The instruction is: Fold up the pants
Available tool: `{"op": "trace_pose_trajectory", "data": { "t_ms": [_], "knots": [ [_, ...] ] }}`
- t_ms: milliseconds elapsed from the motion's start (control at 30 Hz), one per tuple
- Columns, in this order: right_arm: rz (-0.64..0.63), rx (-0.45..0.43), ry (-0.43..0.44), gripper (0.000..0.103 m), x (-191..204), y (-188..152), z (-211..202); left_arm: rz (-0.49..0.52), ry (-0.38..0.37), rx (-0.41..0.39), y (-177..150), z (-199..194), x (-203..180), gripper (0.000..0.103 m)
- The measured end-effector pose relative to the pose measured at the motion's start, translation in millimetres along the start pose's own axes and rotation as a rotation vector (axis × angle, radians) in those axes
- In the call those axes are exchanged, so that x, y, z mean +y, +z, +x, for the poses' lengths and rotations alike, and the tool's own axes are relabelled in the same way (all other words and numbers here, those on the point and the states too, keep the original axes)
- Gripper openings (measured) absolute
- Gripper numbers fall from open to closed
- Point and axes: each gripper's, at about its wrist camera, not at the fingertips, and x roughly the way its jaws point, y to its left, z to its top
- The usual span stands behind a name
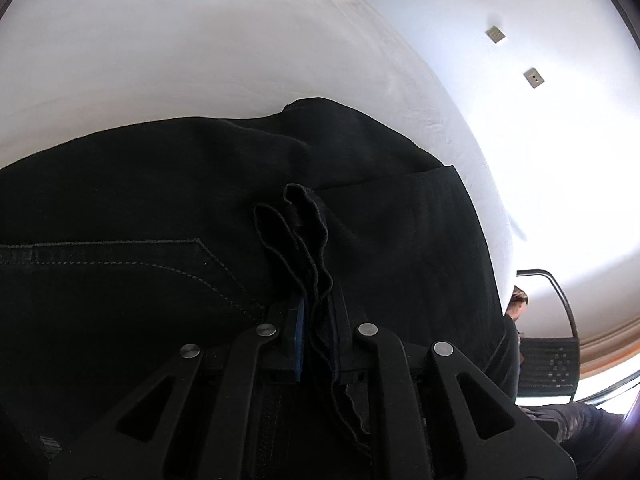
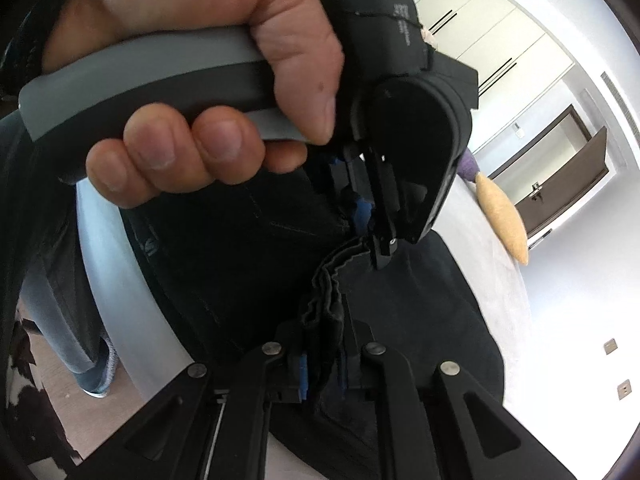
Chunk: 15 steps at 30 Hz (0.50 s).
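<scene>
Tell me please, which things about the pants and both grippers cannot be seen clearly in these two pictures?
- Left wrist view: the pants run off the left and bottom edges; their full shape is cut off.
- Left wrist view: the left gripper pads are mostly covered by bunched hem.
- Right wrist view: a hand hides the far pants; the right gripper pads are buried in fabric.

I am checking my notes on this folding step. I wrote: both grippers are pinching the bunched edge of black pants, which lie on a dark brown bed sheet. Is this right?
Not quite: the sheet is white, not dark brown, as the left wrist view shows. The rest holds: the left gripper and the right gripper each pinch the bunched edge of the black pants.
</scene>
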Motion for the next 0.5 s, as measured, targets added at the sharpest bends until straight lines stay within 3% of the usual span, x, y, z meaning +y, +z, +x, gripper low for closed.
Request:
{"op": "trace_pose_trajectory", "data": {
  "t_ms": [100,133,167,367,500],
  "knots": [
    [0.039,-0.015,0.039,0.028,-5,-5,-9,-0.002,-0.001,-0.008,-1,-5,2,0.013],
    [0.072,-0.019,0.058,0.037,-10,-8,-13,0.000,0.004,-0.009,-1,-7,3,0.013],
    [0.104,-0.021,0.091,0.039,-15,-11,-16,0.004,0.011,-0.009,-1,-8,0,0.013],
    [0.355,-0.003,0.283,0.038,-65,-38,-38,0.027,0.208,-0.056,6,-35,5,0.013],
    [0.669,-0.036,0.440,0.036,-136,-72,-44,0.108,0.314,-0.151,-1,-60,-17,0.013]
  ]
}}
